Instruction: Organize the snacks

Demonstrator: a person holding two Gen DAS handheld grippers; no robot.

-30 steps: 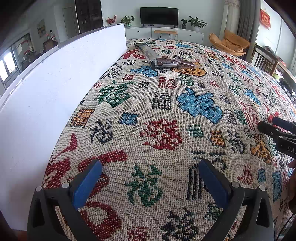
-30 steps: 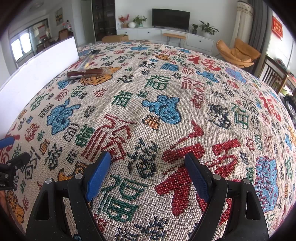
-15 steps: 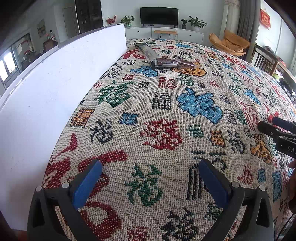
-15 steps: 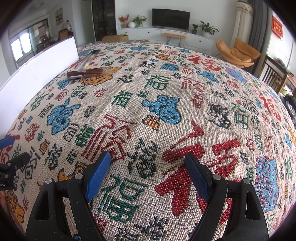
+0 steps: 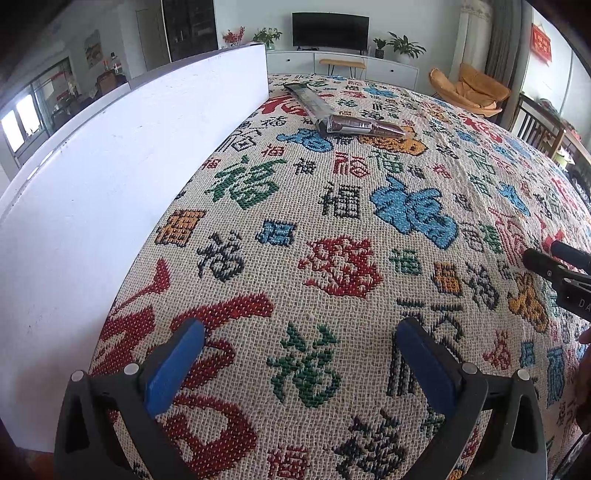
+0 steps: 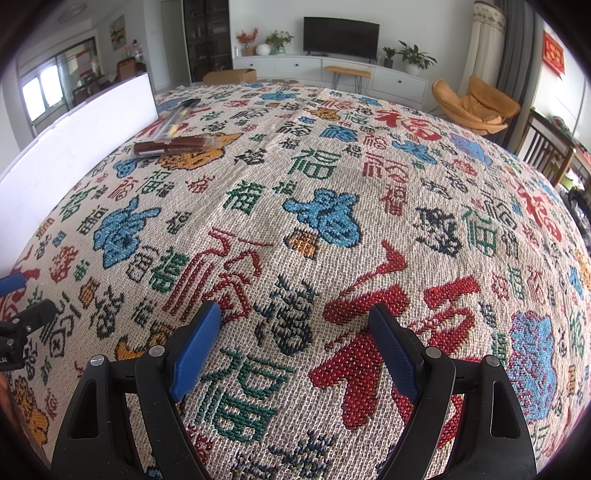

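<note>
Far off, near the back of the table, lay two snack packets touching at one end; the brown snack bar was a long, slim stick in glossy wrapping with a crimped, clear-looking seal at its end, and the dark snack packet was a flatter, longer strip that ran away from it toward the white board, with a touch of yellow showing through the film in the right wrist view. Both rested on the woven tablecloth — a coarse, nubbly beige weave covered in red, green, blue, orange and black characters — just beside the far end of the board, which stood upright along the left edge, smooth and matte. The left gripper hovered low over the near part of the cloth, well apart from the packets, its two black fingers spread wide with nothing between them; each carried one blue textured pad. The right gripper was likewise spread wide and held nothing, its two blue pads showing a fine ribbed grain — it sat beside the left one, over a large red character. Beyond the table stood a television on a white cabinet and one orange chair.
</note>
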